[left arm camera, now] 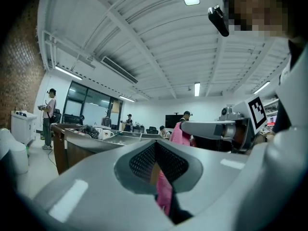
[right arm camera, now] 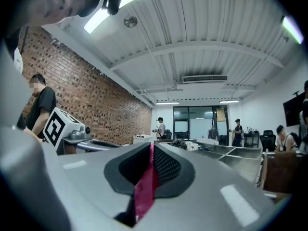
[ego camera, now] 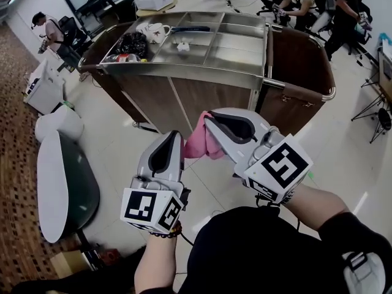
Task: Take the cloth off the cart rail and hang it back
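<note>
Left gripper [ego camera: 176, 136] fingers pinching one end of the pink cloth [ego camera: 199, 144], right gripper [ego camera: 209, 119] fingers pinching the other end. Cloth bunched between them, in the air above the floor [ego camera: 331, 158]. Cart [ego camera: 202, 66] at 12 o'clock, its rail [ego camera: 303, 92] at 2 o'clock, clear of the cloth.

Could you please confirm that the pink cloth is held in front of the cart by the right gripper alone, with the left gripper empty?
Not quite: the left gripper is not empty. The left gripper view shows the pink cloth pinched in it too, so it and the right gripper both hold it in front of the cart.
</note>
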Available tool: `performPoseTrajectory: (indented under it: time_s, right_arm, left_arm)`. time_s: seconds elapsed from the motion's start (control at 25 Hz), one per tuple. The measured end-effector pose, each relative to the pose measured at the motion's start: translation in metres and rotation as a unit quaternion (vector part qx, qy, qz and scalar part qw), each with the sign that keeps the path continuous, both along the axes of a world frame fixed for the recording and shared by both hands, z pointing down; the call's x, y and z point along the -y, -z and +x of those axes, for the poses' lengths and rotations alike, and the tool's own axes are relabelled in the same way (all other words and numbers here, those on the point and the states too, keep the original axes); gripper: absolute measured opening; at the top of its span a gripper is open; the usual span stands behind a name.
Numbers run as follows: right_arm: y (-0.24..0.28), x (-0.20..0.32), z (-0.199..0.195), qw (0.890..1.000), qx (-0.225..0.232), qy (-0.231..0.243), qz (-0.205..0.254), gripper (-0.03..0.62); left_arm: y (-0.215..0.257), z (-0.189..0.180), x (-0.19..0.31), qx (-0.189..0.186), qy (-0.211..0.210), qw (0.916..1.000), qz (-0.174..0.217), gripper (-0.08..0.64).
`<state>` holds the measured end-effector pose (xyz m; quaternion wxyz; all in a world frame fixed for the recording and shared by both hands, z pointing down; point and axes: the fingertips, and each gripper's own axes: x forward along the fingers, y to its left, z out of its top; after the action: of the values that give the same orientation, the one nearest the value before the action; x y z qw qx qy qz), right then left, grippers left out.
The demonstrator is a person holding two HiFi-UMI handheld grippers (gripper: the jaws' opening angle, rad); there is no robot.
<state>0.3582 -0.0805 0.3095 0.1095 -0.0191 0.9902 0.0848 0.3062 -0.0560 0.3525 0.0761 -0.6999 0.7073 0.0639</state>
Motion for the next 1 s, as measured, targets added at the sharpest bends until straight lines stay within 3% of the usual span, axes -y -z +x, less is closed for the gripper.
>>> performPoseTrajectory:
  time_s: [0.64, 1.0]
  right_arm:
    - [-0.021, -0.077, -0.143, 0.994, -0.023, 0.106, 0.006, 0.02]
    - [-0.049, -0.063, -0.238, 0.988, -0.022, 0.154, 0.002, 0.02]
  left_arm:
    - [-0.022, -0.126, -0.089, -0.017, 0.11, 0.9937, 0.003, 0.004]
    - [-0.049, -0.218, -0.08, -0.016, 0.16, 0.987, 0.002, 0.005]
